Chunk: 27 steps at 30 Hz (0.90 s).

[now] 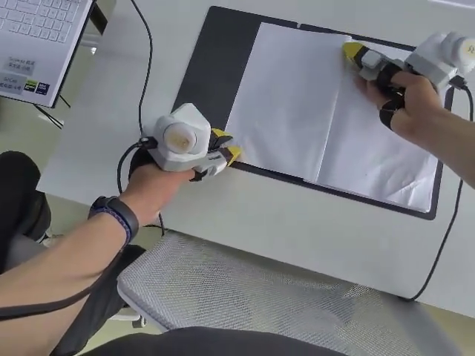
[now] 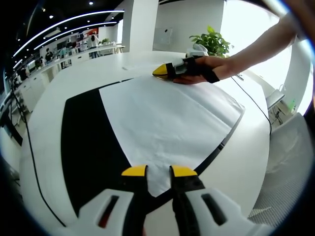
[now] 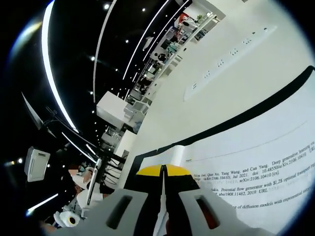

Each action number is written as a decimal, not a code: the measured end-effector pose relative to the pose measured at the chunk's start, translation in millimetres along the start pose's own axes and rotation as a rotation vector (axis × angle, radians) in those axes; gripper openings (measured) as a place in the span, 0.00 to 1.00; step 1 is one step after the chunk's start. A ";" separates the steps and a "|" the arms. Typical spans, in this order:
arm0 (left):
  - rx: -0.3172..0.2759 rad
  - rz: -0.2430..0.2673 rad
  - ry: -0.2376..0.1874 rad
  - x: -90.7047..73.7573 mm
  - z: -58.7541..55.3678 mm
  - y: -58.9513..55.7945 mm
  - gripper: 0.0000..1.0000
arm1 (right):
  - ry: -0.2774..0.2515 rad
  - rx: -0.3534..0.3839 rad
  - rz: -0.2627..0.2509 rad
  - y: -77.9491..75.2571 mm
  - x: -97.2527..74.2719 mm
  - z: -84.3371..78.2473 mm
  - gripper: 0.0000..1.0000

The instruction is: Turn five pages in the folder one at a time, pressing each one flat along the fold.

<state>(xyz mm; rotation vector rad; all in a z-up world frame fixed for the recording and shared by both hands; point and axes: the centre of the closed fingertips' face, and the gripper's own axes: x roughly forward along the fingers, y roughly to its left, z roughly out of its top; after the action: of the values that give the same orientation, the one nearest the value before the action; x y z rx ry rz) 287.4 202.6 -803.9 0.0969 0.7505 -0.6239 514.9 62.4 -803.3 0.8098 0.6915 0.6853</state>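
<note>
At the far left of the head view, a white laptop keyboard (image 1: 37, 30) is seen on the white counter (image 1: 297, 215), with a thin black cable (image 1: 145, 67) trailing past it. The left gripper (image 1: 227, 145) is held at the near left edge of the open black folder (image 1: 215, 67), just beside the lower corner of the left white page (image 1: 289, 96). In the left gripper view, this left gripper (image 2: 158, 172) is shown with its yellow-tipped jaws set a narrow gap apart. They sit over the folder's black edge (image 2: 83, 142), and nothing is seen clamped between them.

The folder is laid flat on the counter with its pages spread to both sides of the fold. A right page (image 1: 378, 148) is seen to be slightly wrinkled and, in the right gripper view, printed with lines of small text (image 3: 275, 167).

The right gripper (image 1: 352, 52) is pressed down on the paper near the top of the fold. In its own view the right gripper (image 3: 165, 170) is shown with its jaws drawn together, tips meeting. It is also seen across the pages from the left gripper view (image 2: 165, 71). A grey mesh chair seat (image 1: 260, 297) is seen below the counter edge.
</note>
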 end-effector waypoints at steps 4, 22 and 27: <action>0.001 -0.001 0.000 -0.2 0.1 -0.9 0.16 | 0.024 -0.018 0.013 5.8 -6.3 -11.8 0.00; -0.005 -0.002 -0.003 -1.1 0.3 -1.4 0.16 | 0.130 -0.034 0.094 33.9 -45.6 -69.6 0.00; -0.002 -0.004 -0.003 -0.2 -0.3 -1.5 0.15 | 0.167 -0.057 0.099 37.4 -54.0 -84.1 0.00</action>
<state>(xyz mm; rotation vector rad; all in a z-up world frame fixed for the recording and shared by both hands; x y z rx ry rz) 286.3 201.6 -803.8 0.0925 0.7482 -0.6275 408.9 74.2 -800.1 0.7431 0.7828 0.8659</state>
